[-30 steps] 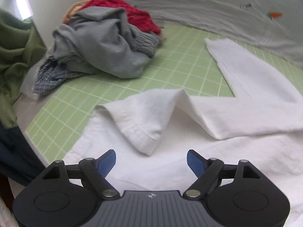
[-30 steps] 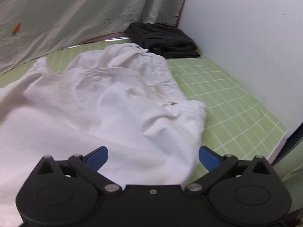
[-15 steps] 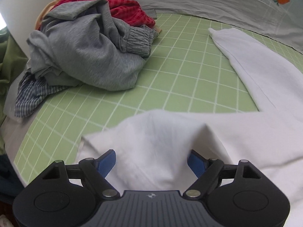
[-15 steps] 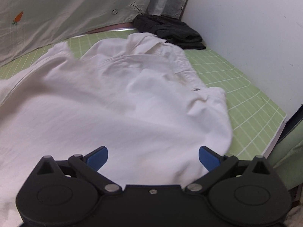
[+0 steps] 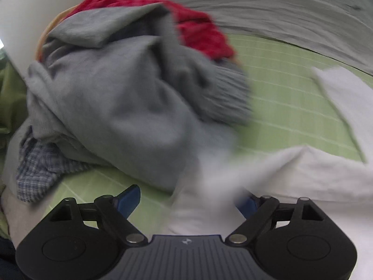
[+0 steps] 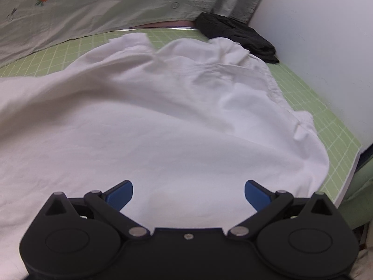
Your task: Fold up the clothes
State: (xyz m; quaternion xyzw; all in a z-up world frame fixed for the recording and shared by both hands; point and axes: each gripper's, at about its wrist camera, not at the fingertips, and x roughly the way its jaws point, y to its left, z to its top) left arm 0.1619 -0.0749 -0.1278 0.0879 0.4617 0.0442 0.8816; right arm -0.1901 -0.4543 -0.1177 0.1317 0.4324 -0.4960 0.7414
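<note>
A white garment (image 6: pixel 163 121) lies spread over the green grid mat (image 6: pixel 326 121); its sleeve and lower corner (image 5: pixel 291 175) show blurred in the left wrist view. My left gripper (image 5: pixel 188 201) is open, with a bunched white fold lying between its blue fingertips. My right gripper (image 6: pixel 188 194) is open just above the flat middle of the white cloth, near its right hem. Neither gripper pinches anything.
A heap of clothes, grey sweatshirt (image 5: pixel 121 102) over a red knit (image 5: pixel 198 32) and a checked blue piece (image 5: pixel 39 170), sits at the mat's left end. Folded black clothing (image 6: pixel 237 37) lies at the far right corner by the white wall. A pale grey-green sheet (image 6: pixel 105 4) hangs behind. The mat's right edge (image 6: pixel 349 170) is close.
The left gripper has swung left and forward toward the clothes heap, blurring the view. The right gripper moved closer over the white garment, which now fills more of its view.
</note>
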